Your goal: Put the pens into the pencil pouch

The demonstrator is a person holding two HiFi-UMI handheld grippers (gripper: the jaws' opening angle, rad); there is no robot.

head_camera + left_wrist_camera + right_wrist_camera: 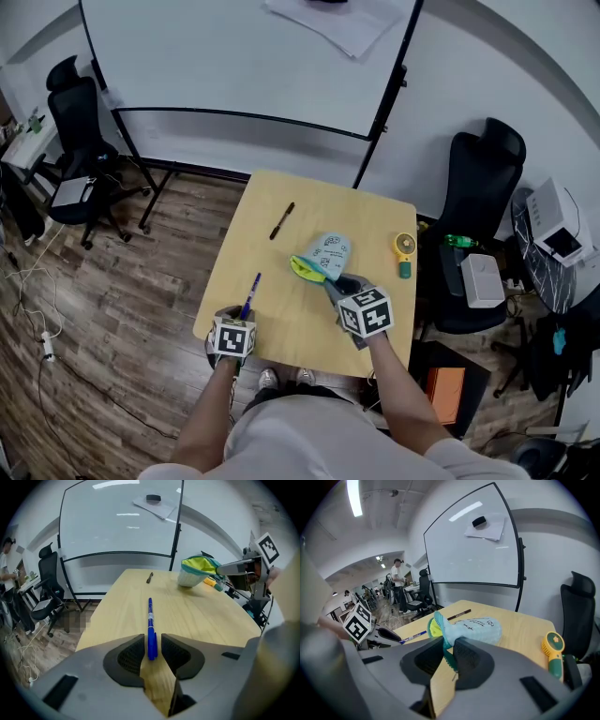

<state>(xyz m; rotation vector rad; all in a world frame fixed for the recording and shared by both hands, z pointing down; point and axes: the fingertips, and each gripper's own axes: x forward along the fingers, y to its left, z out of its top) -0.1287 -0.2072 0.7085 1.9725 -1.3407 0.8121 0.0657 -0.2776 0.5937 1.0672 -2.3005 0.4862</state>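
**A:** Head view first. The blue pen (pixel 251 292) lies on the table (pixel 375 225) at seven o'clock from the pencil pouch (pixel 323 255), and your left gripper (pixel 240 317) is at its near end. The black pen (pixel 282 220) waits at ten o'clock, well apart.

**B:** And your right gripper (pixel 332 283) is on the pouch, at its five o'clock side.

**A:** Left gripper view: the jaws stand narrow on either side of the blue pen's cap end, and a sliver of gap shows. I'd say you're not pinching yet, because the pen lies flat on the wood.

**B:** It looks light, stiff and smooth-barrelled, so it will likely roll or swivel. Take it a bit further up the barrel than the very tip.

**A:** Right gripper view: the jaws are clamped on the pouch's teal rim, with the yellow lining showing at the mouth.

**B:** The pouch is soft fabric and will probably sag. Keep that rim lifted so the mouth faces nine o'clock, towards the pen.
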